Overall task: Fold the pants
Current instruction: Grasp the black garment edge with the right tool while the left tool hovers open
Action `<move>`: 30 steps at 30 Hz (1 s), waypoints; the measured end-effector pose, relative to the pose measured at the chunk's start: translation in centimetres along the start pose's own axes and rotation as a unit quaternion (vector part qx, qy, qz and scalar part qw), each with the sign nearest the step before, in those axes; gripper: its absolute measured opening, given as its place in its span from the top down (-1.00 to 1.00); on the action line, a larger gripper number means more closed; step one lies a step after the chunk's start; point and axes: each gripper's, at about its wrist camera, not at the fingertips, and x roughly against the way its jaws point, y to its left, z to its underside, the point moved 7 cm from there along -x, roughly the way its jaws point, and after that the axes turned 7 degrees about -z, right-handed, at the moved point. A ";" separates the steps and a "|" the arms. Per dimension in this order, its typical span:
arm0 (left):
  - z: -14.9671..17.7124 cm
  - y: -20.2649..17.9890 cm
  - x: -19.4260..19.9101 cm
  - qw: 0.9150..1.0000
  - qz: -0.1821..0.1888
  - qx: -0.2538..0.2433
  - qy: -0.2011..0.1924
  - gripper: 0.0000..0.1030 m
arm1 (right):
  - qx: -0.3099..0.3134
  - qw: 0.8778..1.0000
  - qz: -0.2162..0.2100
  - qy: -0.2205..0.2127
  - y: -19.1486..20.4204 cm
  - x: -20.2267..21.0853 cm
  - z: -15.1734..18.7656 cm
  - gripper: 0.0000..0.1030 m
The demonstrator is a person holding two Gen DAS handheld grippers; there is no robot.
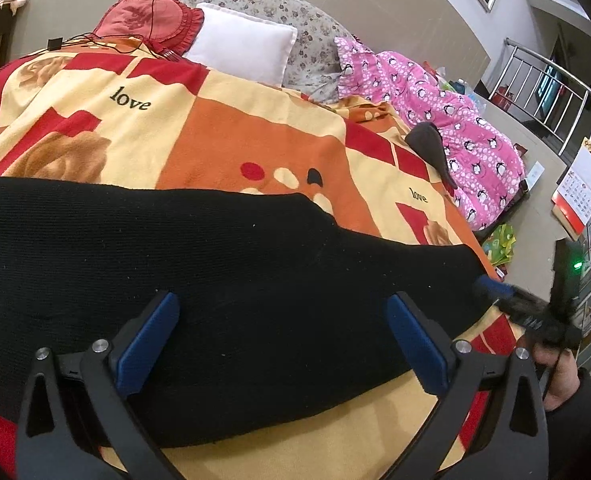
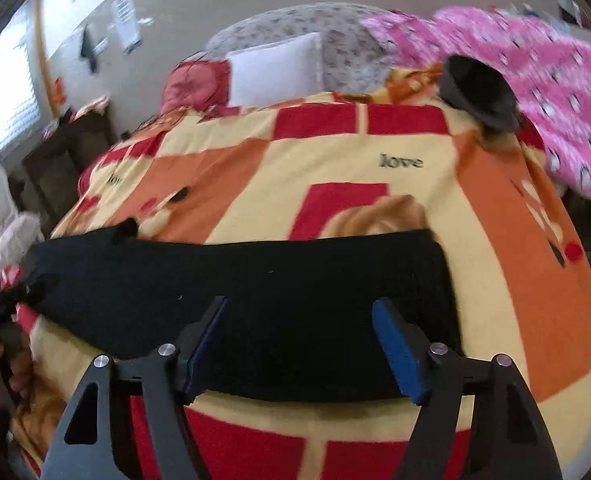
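Bright ceiling lights | right view motion-blurred (edges worst) | fisheye-warped rims

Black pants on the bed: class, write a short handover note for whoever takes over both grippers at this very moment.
Left gripper: open, over the black pants, gripping nothing.
Right gripper: open, over the pants near their right end, also empty.
The pants lie as a long flat band across the blanket, close to its near edge.
Done: the band looks already laid out flat; whether it is folded lengthwise cannot be told.
Left: probably grasp an end and fold the band across its length, then smooth it.
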 end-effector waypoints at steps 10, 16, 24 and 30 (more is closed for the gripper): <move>-0.1 0.0 0.1 1.000 0.001 -0.001 0.000 -1.00 | -0.114 0.988 -0.024 -0.101 -3.9 7.0 -0.9 -0.49; -0.1 0.0 0.1 1.000 -0.001 -0.002 0.000 -1.00 | -0.325 0.936 -0.118 -0.069 -8.4 7.5 2.6 -0.61; 0.0 -0.3 -0.1 0.999 -0.029 -0.022 0.002 -1.00 | -0.458 0.869 -0.183 -0.042 -10.2 4.5 4.4 -0.59; 0.0 -0.2 -0.1 1.000 -0.024 -0.018 0.001 -1.00 | -0.464 0.870 -0.155 -0.063 -11.4 3.6 2.8 -0.59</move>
